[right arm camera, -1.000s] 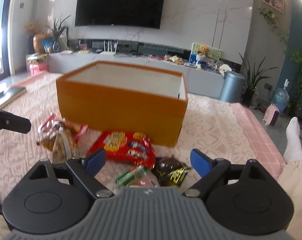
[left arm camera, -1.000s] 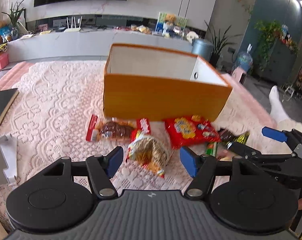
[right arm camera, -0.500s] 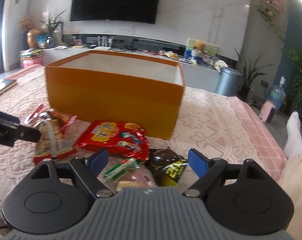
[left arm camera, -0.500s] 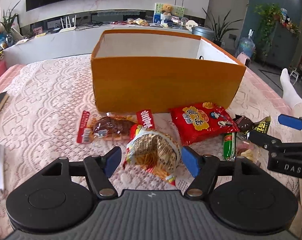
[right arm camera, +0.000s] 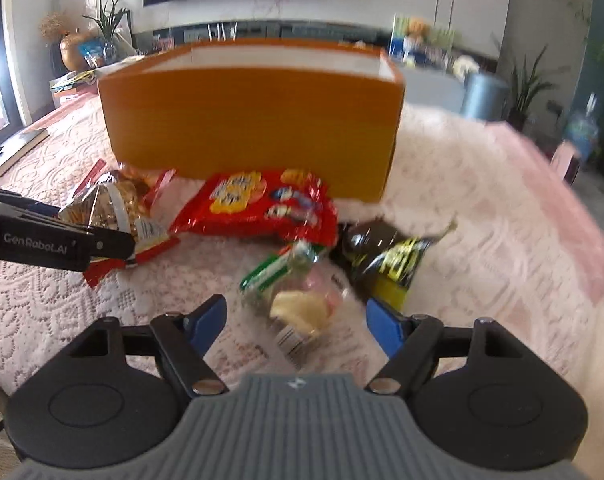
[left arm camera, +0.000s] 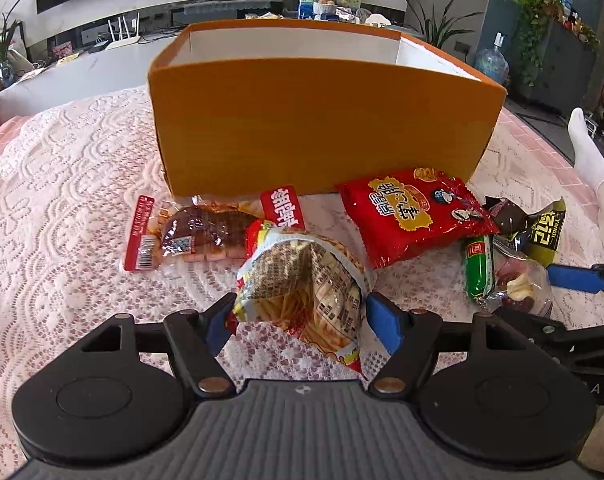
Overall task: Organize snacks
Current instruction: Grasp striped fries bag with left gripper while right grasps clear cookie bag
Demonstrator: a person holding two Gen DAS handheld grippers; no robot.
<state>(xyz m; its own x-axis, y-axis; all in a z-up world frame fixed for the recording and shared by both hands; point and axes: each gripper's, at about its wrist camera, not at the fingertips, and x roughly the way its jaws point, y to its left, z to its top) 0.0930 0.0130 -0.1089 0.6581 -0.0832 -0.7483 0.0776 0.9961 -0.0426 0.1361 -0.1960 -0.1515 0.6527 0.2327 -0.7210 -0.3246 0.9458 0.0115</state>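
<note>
The left gripper (left arm camera: 302, 320) has its blue fingers spread on either side of the fries packet (left arm camera: 306, 284), flanking it without clamping. The right gripper (right arm camera: 295, 318) is also spread wide around a clear snack pouch (right arm camera: 297, 304). At 12 o'clock from the fries lie a brown meat packet (left arm camera: 197, 232) and, at 1 o'clock, a red chip bag (left arm camera: 414, 212). Farther at 12 stands the orange box (left arm camera: 322, 120) on the lace tablecloth (left arm camera: 61, 200).
</note>
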